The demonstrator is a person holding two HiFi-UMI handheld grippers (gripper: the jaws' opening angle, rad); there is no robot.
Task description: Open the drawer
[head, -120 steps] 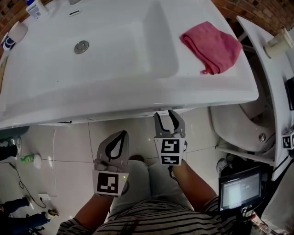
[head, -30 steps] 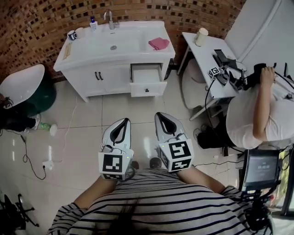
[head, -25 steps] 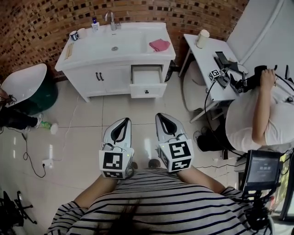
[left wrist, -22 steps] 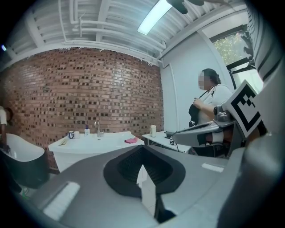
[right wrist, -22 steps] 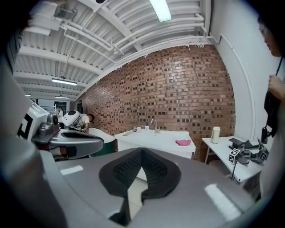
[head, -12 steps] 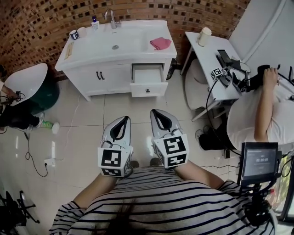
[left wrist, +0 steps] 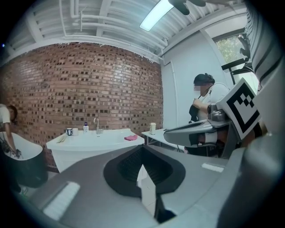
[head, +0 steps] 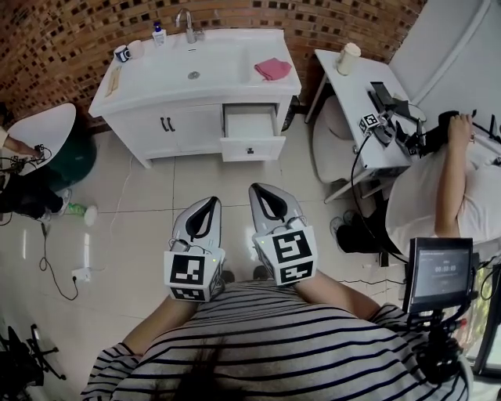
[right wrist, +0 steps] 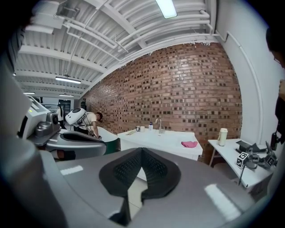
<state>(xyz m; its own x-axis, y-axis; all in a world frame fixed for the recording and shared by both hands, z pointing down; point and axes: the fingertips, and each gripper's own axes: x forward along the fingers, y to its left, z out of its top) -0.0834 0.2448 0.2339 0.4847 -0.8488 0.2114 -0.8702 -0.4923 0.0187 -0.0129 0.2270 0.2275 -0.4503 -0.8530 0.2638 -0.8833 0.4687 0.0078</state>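
Note:
The white vanity stands against the brick wall, far from me across the tiled floor. Its right-hand drawer is pulled out, and the inside looks bare. The double doors to its left are closed. Both grippers hang close to my body, well short of the vanity. My left gripper is shut with nothing in it. My right gripper is also shut and empty, beside the left one. The left gripper view shows the jaws meeting, with the vanity beyond. The right gripper view shows the same.
A pink cloth, a tap and cups sit on the vanity top. A white desk with a seated person is to the right, with a monitor near me. A white tub and floor cables are on the left.
Several seconds ago I was right at the vanity with the right gripper under its counter; now I stand far back. Over the last second the right gripper shifted slightly left, toward the left one.

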